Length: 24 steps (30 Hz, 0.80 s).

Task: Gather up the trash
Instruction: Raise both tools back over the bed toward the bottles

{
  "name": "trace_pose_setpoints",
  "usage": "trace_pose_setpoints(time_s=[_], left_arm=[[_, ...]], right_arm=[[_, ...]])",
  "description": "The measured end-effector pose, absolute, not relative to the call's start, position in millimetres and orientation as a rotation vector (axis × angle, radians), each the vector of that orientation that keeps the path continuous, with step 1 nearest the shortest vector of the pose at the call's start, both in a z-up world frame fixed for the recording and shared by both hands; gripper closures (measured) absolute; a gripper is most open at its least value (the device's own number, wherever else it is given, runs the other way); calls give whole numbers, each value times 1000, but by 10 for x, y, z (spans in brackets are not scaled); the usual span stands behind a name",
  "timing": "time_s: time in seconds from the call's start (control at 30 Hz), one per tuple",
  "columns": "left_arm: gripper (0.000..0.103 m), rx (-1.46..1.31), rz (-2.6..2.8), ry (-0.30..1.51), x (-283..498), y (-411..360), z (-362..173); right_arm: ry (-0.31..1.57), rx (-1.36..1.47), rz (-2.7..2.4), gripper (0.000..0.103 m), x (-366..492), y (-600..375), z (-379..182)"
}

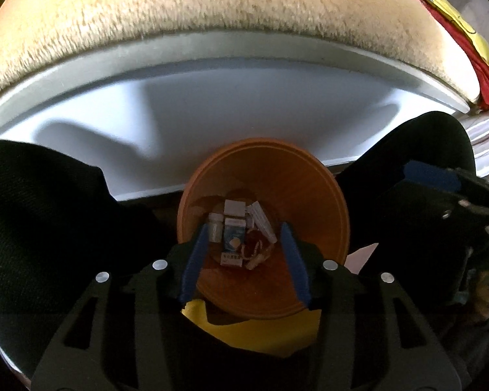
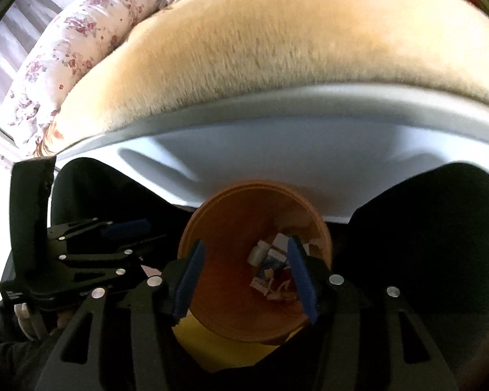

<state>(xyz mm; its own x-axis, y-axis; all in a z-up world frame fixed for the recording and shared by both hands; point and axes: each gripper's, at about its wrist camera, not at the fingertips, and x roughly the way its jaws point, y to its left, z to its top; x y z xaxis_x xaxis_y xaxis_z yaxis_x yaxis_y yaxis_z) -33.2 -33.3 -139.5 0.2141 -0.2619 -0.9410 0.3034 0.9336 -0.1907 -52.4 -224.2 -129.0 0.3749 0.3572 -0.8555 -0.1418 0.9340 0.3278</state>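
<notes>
One orange bin (image 1: 309, 195), round, on floor between person's two dark legs, just before white bed frame (image 1: 212, 104) under beige fuzzy blanket (image 1: 195, 9). Inside bin, trash (image 1: 241, 231): about three small boxes, one white bottle, one reddish crumpled piece. Left gripper (image 1: 244, 244) points down over bin, fingers wide apart, holds nothing. Right gripper (image 2: 246, 273) beside it, also down over bin, spread wide, nothing between fingers.
</notes>
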Motion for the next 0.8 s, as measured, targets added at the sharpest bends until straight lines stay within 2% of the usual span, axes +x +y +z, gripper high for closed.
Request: trace_pose_setpoints(time_s=[0.1,0.17,0.2,0.27,0.3,0.43,0.6,0.8], left_arm=[[56,85,-405,1220,-293,-328,-1119],[55,96,-430,1143,-279,-316,-869],[53,94,-446,1102,-272,-299,-734],[37,97,-446,1002,-253,-245,-440],[36,97,-442,943,-238,-210,-286],[36,75,-399,831,-60,-120,13],[35,-20,-354,789,260,-34,141],[35,-74,-358,808,405,-31,102]], right_arm=[[1118,223,367,50,-466,-2287,-1014],[1065,197,391,41,-361,-2337,-709],[1030,184,395,39,-286,-2367,-560],[984,159,400,38,-125,-2414,-350],[968,150,398,38,-53,-2423,-281],[883,84,379,38,407,-2436,-33],[841,-3,380,38,1141,-2372,85],[904,-122,414,38,2029,-2245,16]])
